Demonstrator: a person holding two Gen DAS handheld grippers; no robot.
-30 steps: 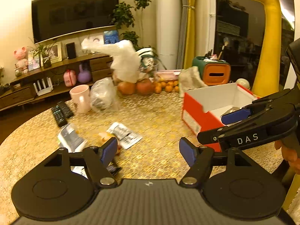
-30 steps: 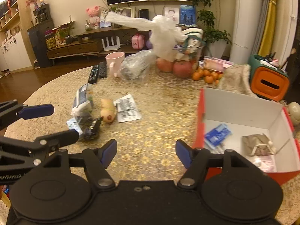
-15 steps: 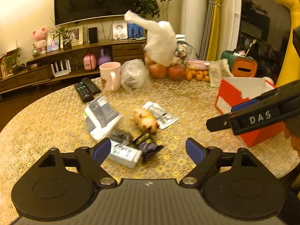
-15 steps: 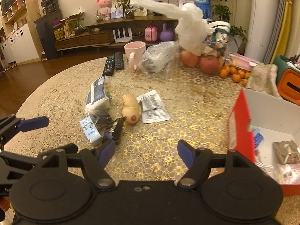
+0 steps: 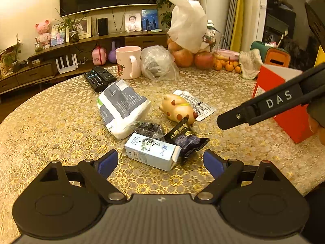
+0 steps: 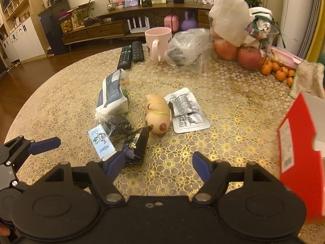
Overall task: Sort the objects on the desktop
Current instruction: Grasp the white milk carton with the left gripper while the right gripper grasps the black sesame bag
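Both my grippers swung from red box (image 5: 284,109) toward clutter — left gripper (image 5: 160,162) now over blue carton (image 5: 151,151); right gripper (image 6: 158,162) nearby, both jaw pairs spread, empty.

So on the round gold lace-covered surface (image 5: 50,126), the small white carton (image 5: 151,151) sits nearest, dark foil packet (image 5: 187,140) touching its right end. Behind them: white tissue pack (image 5: 121,107) left, tan pig toy (image 5: 178,109) right. Red cardboard box (image 5: 284,105) far right, pink mug (image 5: 128,62) at the back.
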